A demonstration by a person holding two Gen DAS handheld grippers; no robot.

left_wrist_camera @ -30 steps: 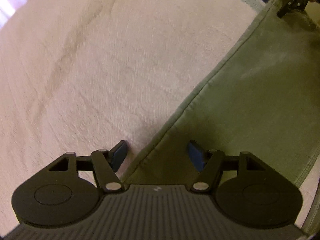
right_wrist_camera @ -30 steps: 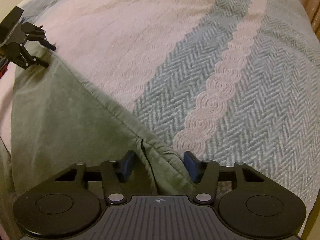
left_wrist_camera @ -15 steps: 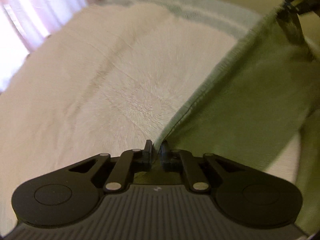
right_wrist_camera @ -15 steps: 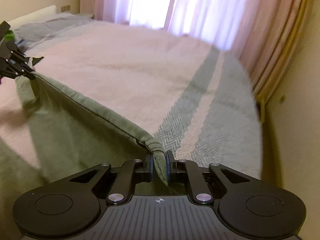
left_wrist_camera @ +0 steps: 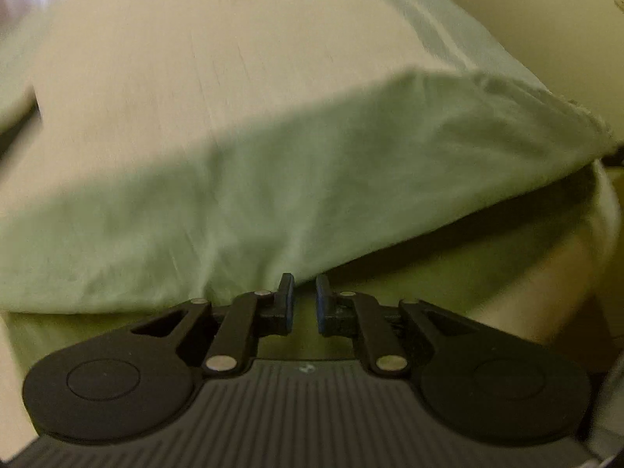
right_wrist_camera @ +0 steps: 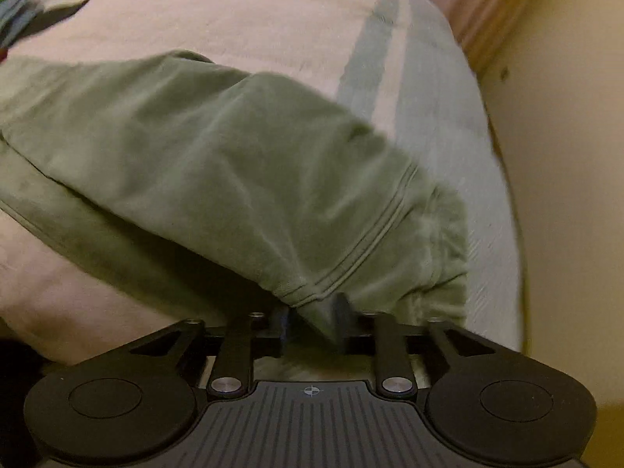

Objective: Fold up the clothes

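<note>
An olive-green garment (left_wrist_camera: 273, 195) lies on the bed, its upper layer doubled over the lower one. My left gripper (left_wrist_camera: 304, 296) hovers at the near edge of that folded layer. Its jaws are opening, a narrow gap shows between the blue pads (left_wrist_camera: 289, 304), and no cloth is in it. In the right wrist view the same garment (right_wrist_camera: 234, 163) shows a stitched hem. Its corner hangs between the fingers of my right gripper (right_wrist_camera: 312, 312). Those jaws are opening and the pads stand off the cloth.
A pale pink bedspread (left_wrist_camera: 175, 58) covers the bed, with a grey-blue woven band (right_wrist_camera: 370, 58) near its far side. A cream wall (right_wrist_camera: 565, 156) runs close along the right. A blurred dark shape (right_wrist_camera: 43, 15) sits at the top left of the right wrist view.
Both grippers shut on the garment's edge, lifted it and swept it across the bed, doubling the cloth over itself. Both pairs of jaws have since parted, and the views are blurred by the motion.
</note>
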